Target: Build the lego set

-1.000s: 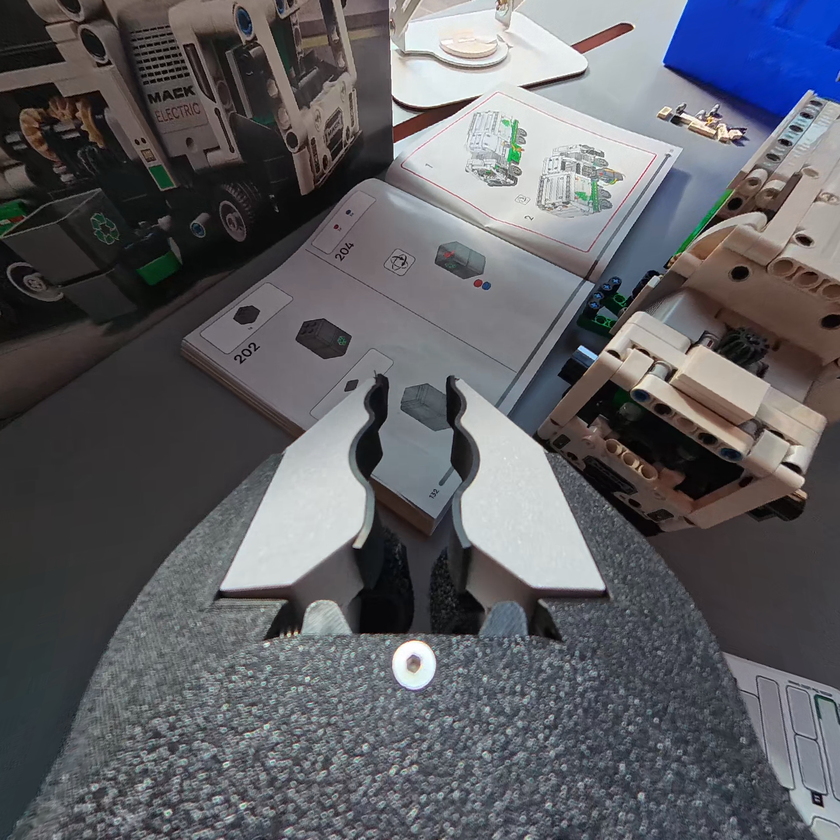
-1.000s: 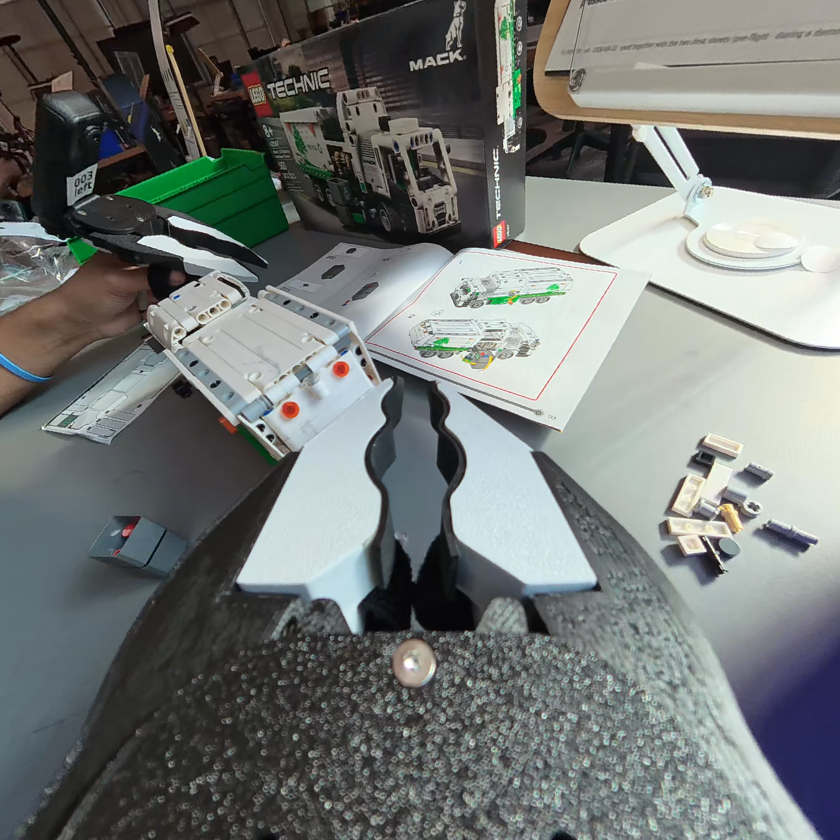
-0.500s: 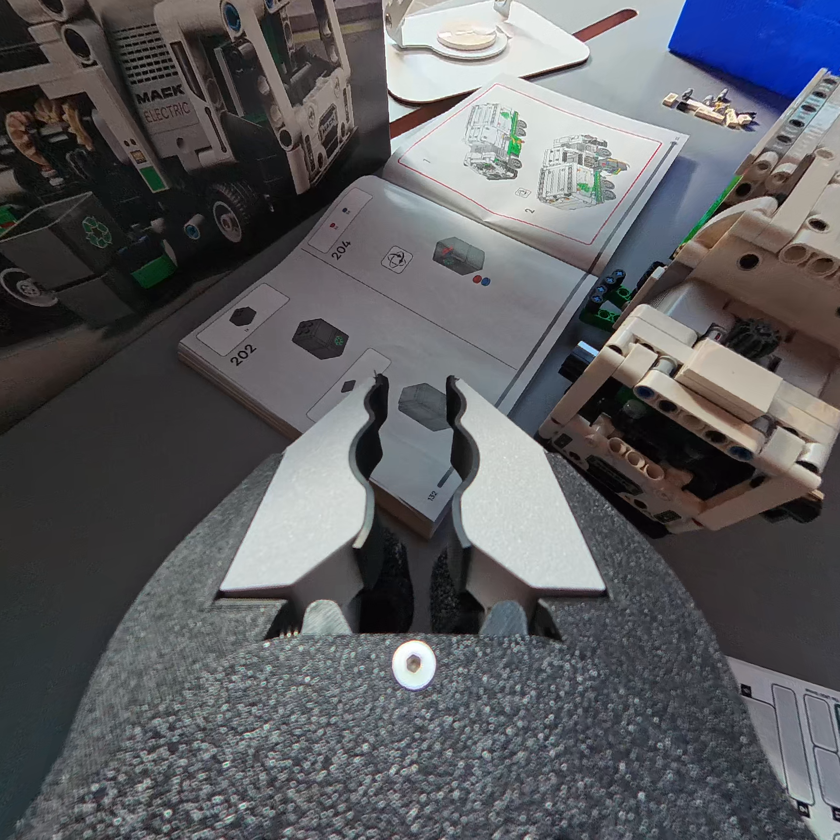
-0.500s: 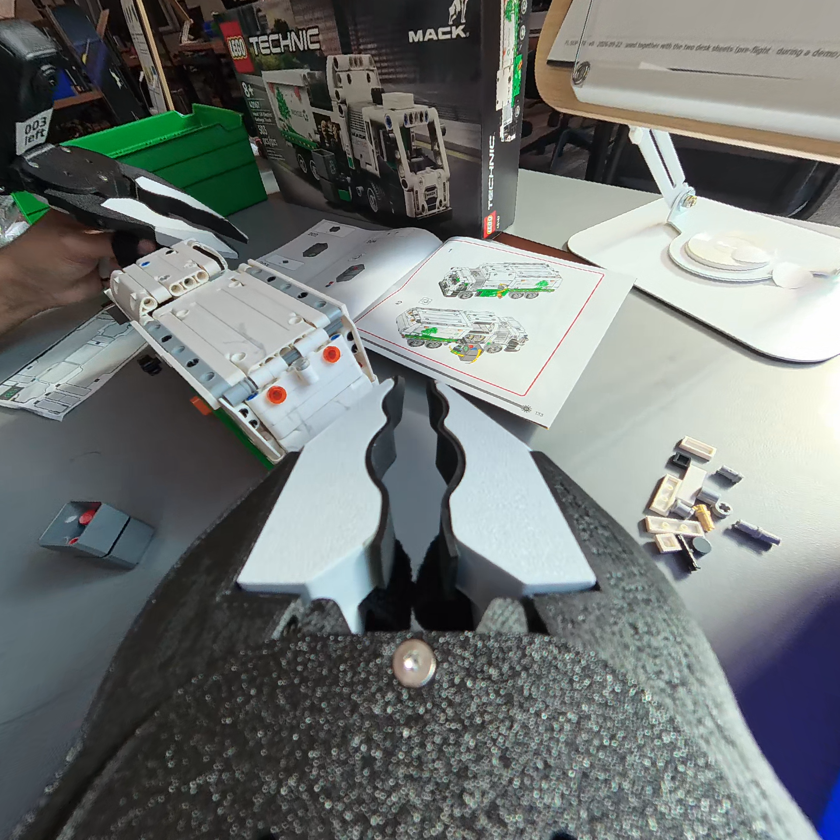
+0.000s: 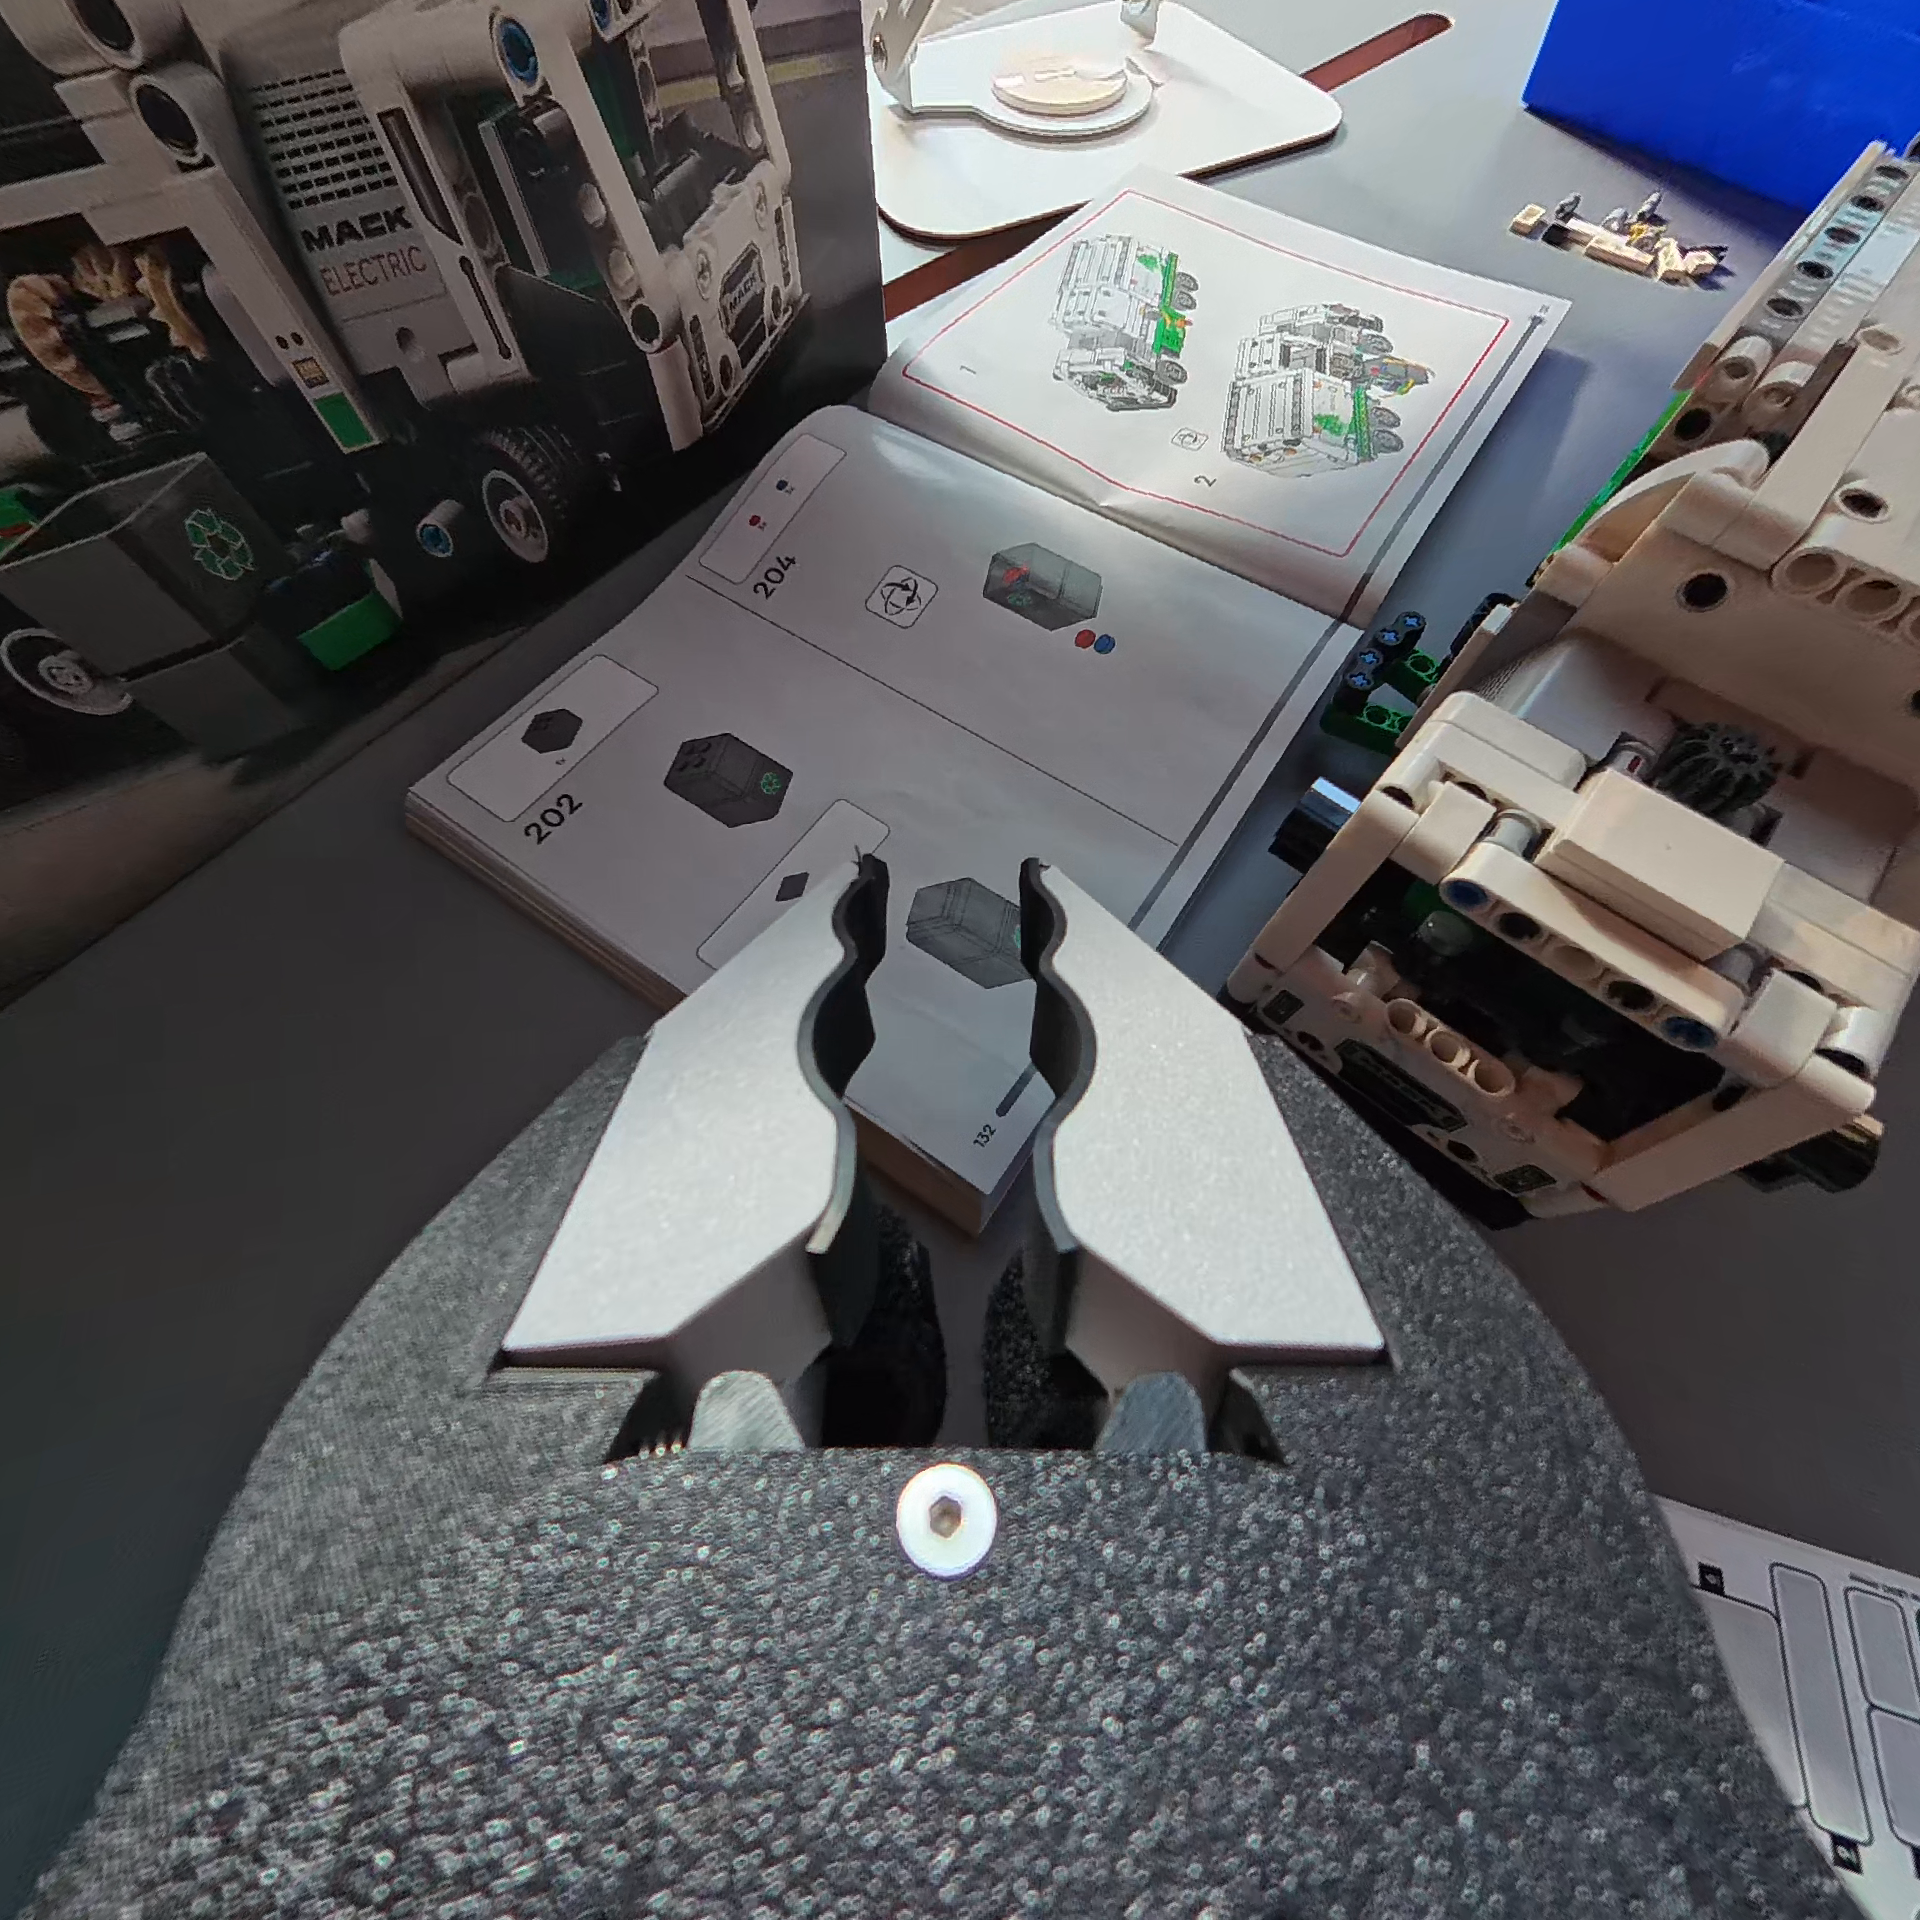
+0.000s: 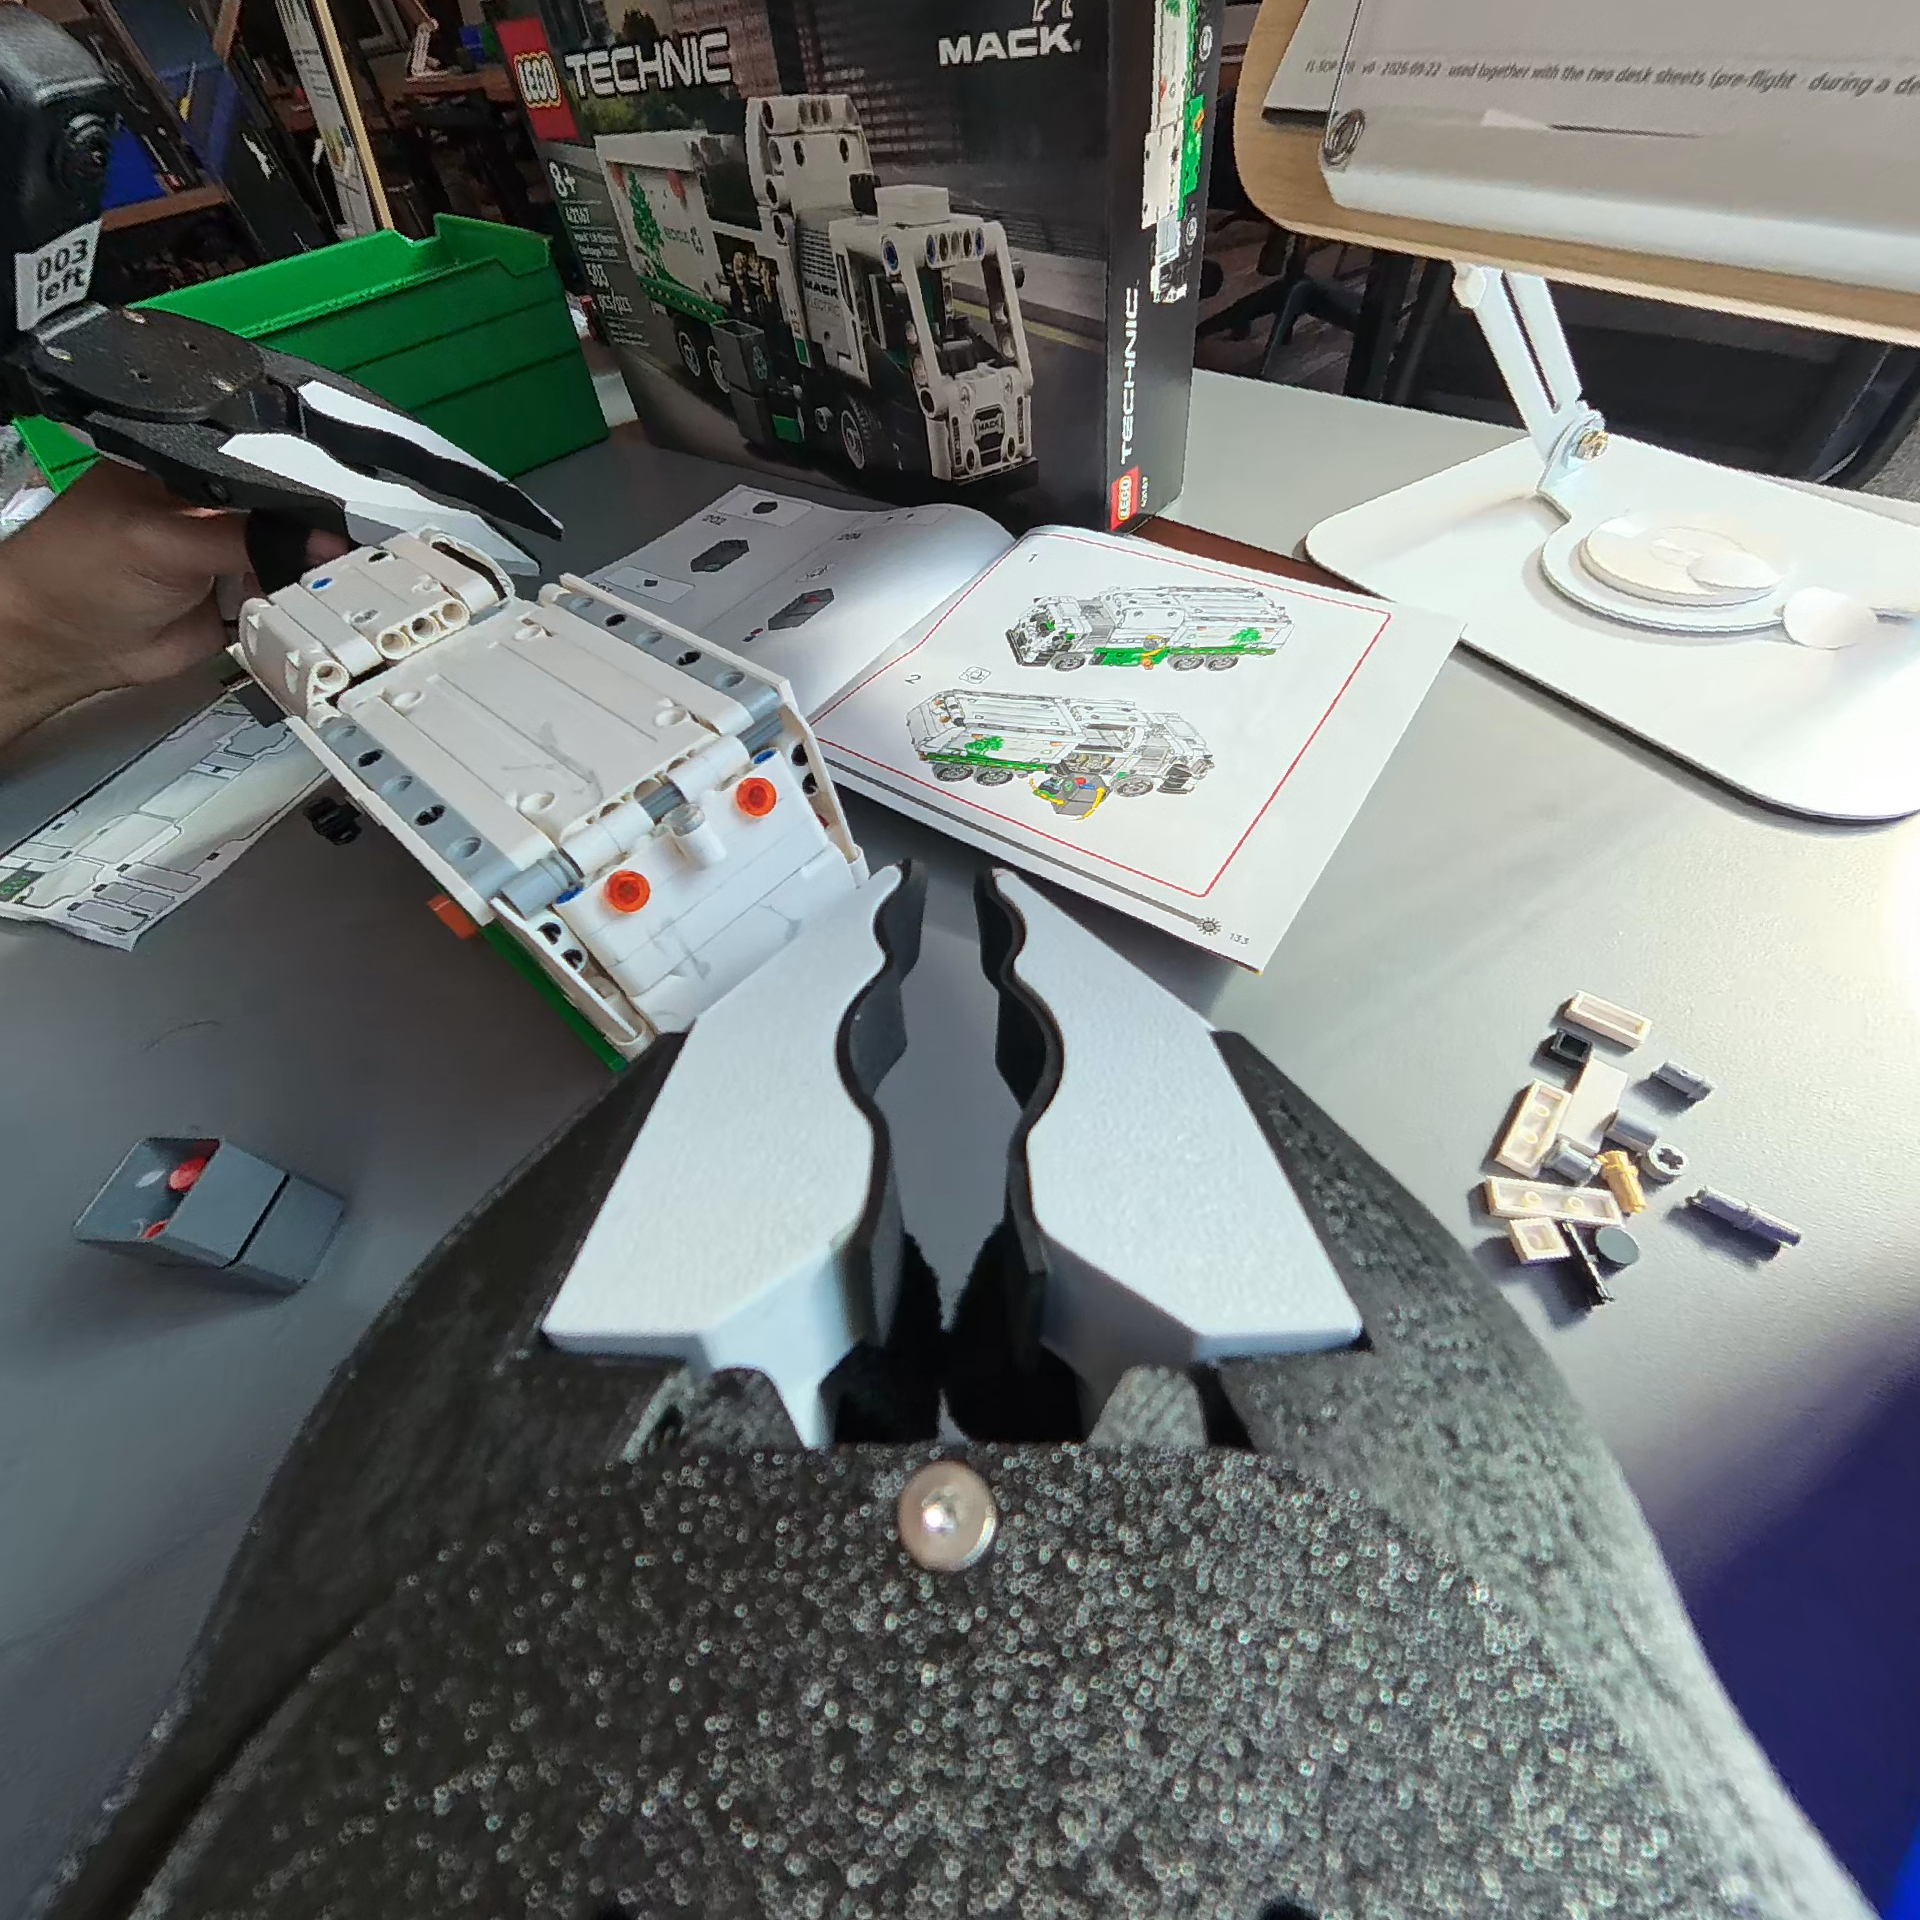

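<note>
Counts on the grey table

Two grippers: the left gripper (image 5: 948, 883) and the right gripper (image 6: 948, 883), each with two fingers. One white truck body (image 6: 540, 748) at centre left of the right wrist view; two orange round studs (image 6: 691, 842) show on its rear. One open instruction booklet (image 6: 1122, 717) at centre. One set box (image 6: 862, 260) at top. One green bin (image 6: 416, 332), upper left. One grey block (image 6: 208, 1210), lower left. One sticker sheet (image 6: 135, 821), left edge. One white stand (image 6: 1662, 582), upper right. One cluster of loose small parts (image 6: 1600, 1143) at right, roughly a dozen; an exact count cannot be told.
</note>
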A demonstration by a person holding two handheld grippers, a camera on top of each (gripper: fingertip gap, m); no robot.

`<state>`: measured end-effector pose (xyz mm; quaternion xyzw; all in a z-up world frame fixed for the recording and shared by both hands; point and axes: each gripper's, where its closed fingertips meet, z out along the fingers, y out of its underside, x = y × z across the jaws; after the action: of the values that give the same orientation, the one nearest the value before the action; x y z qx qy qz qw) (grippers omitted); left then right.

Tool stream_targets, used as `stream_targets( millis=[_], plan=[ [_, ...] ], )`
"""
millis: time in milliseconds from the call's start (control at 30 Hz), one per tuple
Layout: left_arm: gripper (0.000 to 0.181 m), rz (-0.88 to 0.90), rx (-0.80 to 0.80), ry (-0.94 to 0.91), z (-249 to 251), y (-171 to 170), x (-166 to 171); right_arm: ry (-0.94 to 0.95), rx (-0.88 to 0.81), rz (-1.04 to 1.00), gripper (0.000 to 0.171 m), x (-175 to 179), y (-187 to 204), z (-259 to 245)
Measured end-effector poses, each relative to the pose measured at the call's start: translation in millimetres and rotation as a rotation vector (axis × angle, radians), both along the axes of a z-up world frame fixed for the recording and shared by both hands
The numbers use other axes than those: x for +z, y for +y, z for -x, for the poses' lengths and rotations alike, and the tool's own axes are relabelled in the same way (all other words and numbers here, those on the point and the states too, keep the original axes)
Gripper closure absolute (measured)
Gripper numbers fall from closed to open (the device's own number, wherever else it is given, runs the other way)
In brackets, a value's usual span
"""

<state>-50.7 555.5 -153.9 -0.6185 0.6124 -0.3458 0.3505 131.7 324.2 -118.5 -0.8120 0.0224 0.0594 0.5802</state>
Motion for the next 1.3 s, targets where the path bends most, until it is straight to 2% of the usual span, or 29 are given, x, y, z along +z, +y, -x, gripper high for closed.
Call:
stream_targets(
  millis=[767, 833, 900, 967, 1033, 1133, 1200, 1300],
  plan=[
    [0.157, -0.013, -0.001, 0.014, -0.2, -0.4, -3.9, 0.0, -0.08, 0.122, 0.161, -22.8, -3.0, -15.7],
    [0.157, -0.009, 0.002, 0.012, 0.0, 0.7, -4.2, -0.007, -0.098, 0.136, 0.16, -24.3, -3.8, -18.4],
    [0.157, -0.013, 0.007, 0.016, 0.6, 2.7, -4.2, -0.014, -0.094, 0.17, 0.15, -30.7, -4.2, -18.8],
    [0.157, -0.048, 0.004, 0.003, 0.1, 5.4, 4.4, -0.038, -0.108, 0.181, 0.146, -32.8, -3.7, -21.3],
    [0.157, -0.102, -0.002, -0.042, -7.6, 8.2, 28.9, -0.074, -0.121, 0.175, 0.146, -33.9, -1.9, -24.3],
    [0.15, -0.094, -0.09, 0.056, -35.5, -13.8, 64.3, -0.083, -0.126, 0.222, 0.14, -43.4, -2.3, -25.9],
    [0.144, -0.17, -0.143, 0.149, -68.4, -32.4, 86.2, -0.096, -0.134, 0.239, 0.137, -47.5, -3.4, -28.0],
    [0.139, -0.268, -0.338, 0.287, -129.1, -88.9, 95.6, -0.113, -0.152, 0.267, 0.137, -52.7, -5.4, -32.6]
  ],
)
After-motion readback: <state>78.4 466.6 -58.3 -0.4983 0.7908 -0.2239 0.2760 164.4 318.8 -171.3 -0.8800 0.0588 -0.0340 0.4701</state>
